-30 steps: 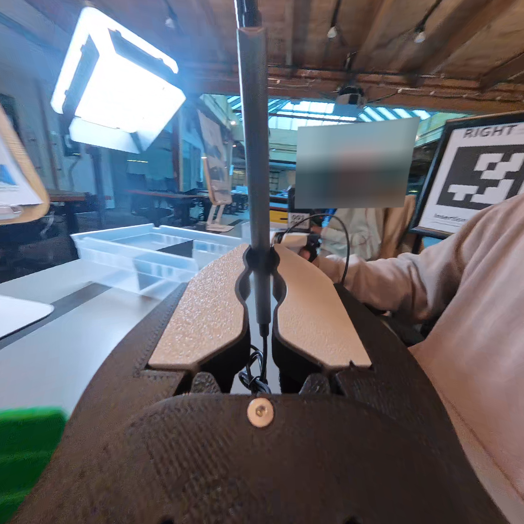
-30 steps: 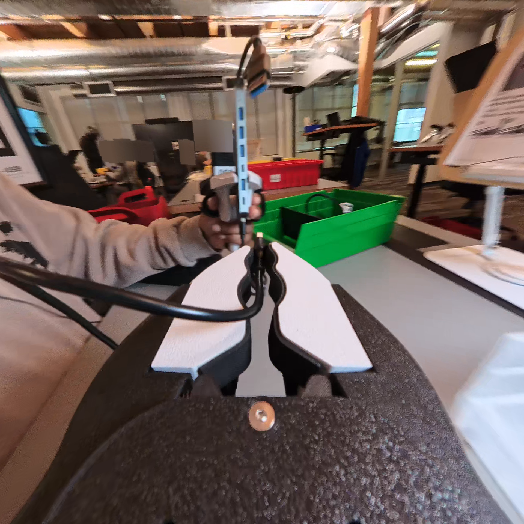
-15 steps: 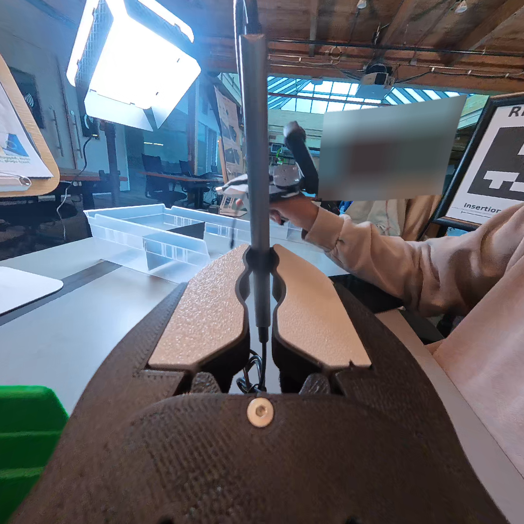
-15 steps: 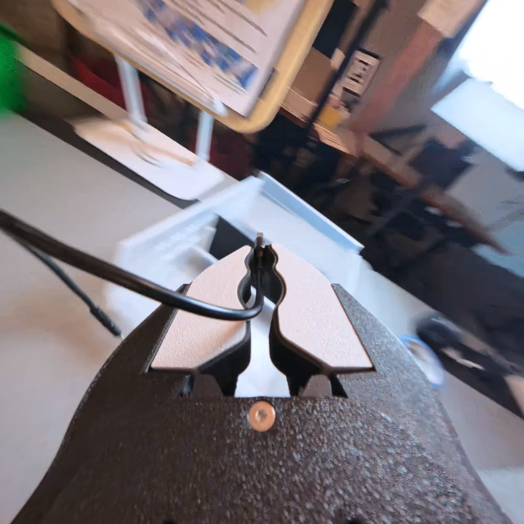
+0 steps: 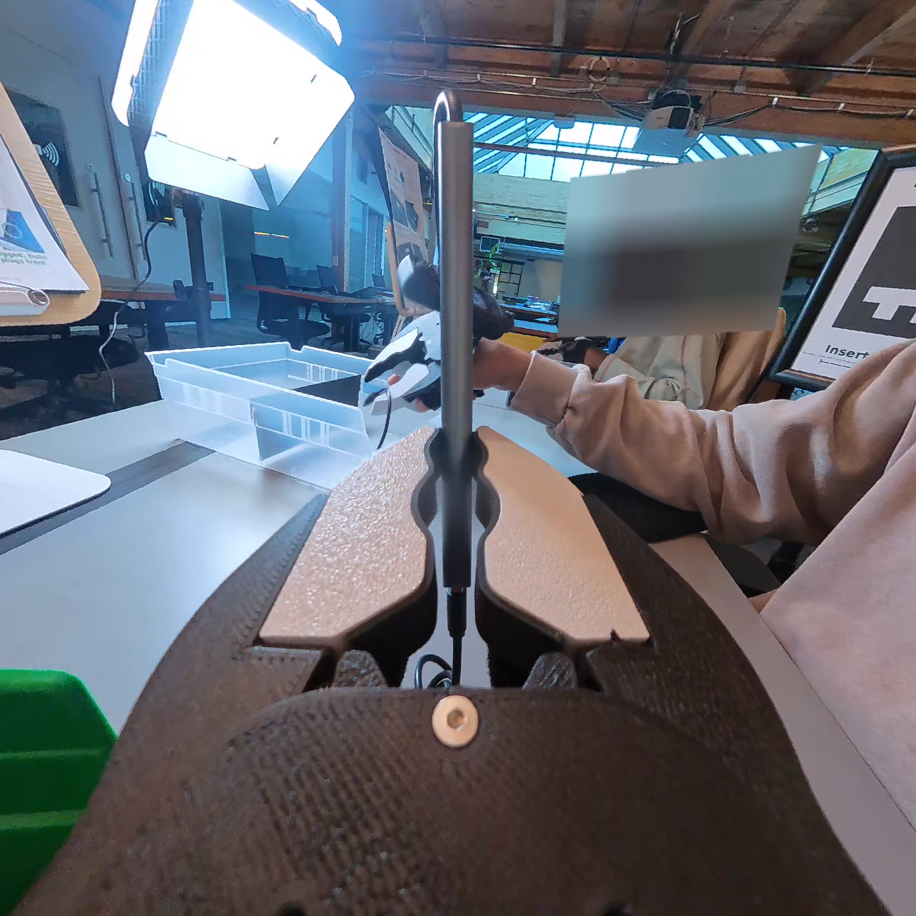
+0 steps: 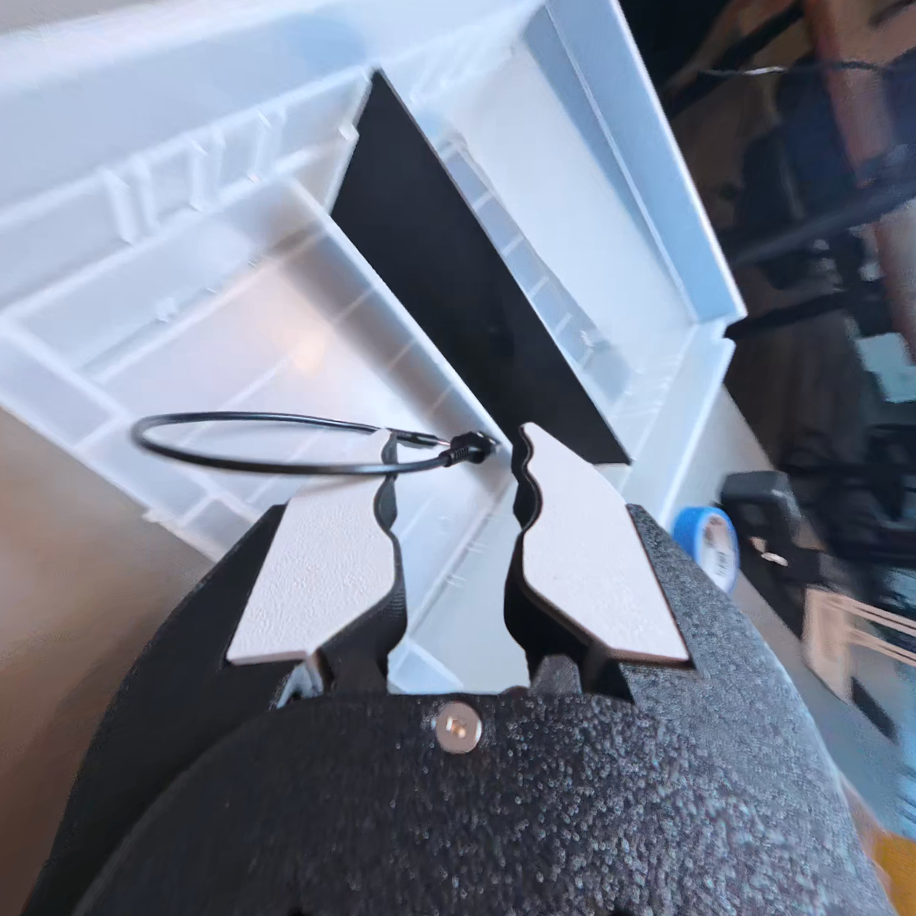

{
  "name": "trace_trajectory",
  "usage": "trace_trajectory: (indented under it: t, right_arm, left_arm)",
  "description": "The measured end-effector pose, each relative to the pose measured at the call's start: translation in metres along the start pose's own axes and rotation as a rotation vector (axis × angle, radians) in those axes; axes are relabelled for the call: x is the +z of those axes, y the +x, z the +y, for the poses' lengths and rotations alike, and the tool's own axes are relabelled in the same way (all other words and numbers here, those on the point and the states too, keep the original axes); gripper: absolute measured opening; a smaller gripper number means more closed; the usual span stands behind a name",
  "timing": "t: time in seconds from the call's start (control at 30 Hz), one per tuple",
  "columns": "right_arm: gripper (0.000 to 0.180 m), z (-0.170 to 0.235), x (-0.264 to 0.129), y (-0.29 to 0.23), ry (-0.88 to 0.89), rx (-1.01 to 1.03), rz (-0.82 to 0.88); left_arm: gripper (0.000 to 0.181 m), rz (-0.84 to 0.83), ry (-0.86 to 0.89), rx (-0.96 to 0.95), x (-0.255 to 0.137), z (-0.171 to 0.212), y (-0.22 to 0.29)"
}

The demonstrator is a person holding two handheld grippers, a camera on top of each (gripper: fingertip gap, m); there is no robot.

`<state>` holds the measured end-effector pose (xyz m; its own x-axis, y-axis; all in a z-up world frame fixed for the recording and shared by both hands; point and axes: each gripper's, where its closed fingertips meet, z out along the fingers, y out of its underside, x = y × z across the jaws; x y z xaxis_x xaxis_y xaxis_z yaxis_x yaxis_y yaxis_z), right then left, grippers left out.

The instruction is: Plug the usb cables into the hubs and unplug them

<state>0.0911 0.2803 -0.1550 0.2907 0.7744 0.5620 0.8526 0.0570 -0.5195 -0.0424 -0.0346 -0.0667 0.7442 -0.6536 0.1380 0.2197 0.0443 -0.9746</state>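
My left gripper (image 5: 456,438) is shut on a slim grey USB hub (image 5: 455,297) and holds it upright above the table. The hub's own black cable (image 5: 453,644) trails down between the fingers, and a dark cable (image 5: 442,106) curves off its top end. My right gripper (image 6: 453,433) is open over a clear plastic bin (image 6: 208,277). A thin black USB cable (image 6: 198,441) loops just ahead of its left fingertip, with the plug (image 6: 466,450) between the tips, not clamped. The right gripper also shows in the left wrist view (image 5: 411,367), above the clear bin (image 5: 257,391).
A black divider (image 6: 446,297) stands inside the clear bin. A blue tape roll (image 6: 709,545) lies to the right of it. A green bin (image 5: 39,743) is at lower left, a white stand base (image 5: 39,486) at left, a framed marker sign (image 5: 867,272) at right. A person's sleeve (image 5: 694,446) crosses behind the hub.
My right gripper swung away from the hub to the clear bin and opened, letting go of the black cable. My left gripper kept its hold on the hub and tilted slightly down.
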Motion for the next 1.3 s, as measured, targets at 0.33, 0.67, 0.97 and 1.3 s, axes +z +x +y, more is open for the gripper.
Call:
trace_trajectory:
  t: [0.33, 0.67, 0.97, 1.3]
  right_arm:
    - [0.065, -0.064, -0.096, -0.025, 0.497, 0.154, -0.437]
    - [0.053, -0.118, -0.169, -0.209, 0.782, -0.036, -1.079]
    - [0.018, -0.149, -0.172, -0.3, 0.824, 0.13, -1.21]
    - [0.002, -0.14, -0.188, -0.222, 0.972, 0.005, -1.065]
  left_arm:
    - [0.011, -0.028, 0.036, -0.047, 0.0, -0.001, -0.006]
    - [0.011, 0.019, 0.223, -0.169, -0.008, -0.027, -0.003]
    - [0.01, 0.067, 0.356, -0.237, -0.007, -0.041, 0.005]
    - [0.018, -0.063, 0.227, -0.133, -0.018, -0.033, -0.018]
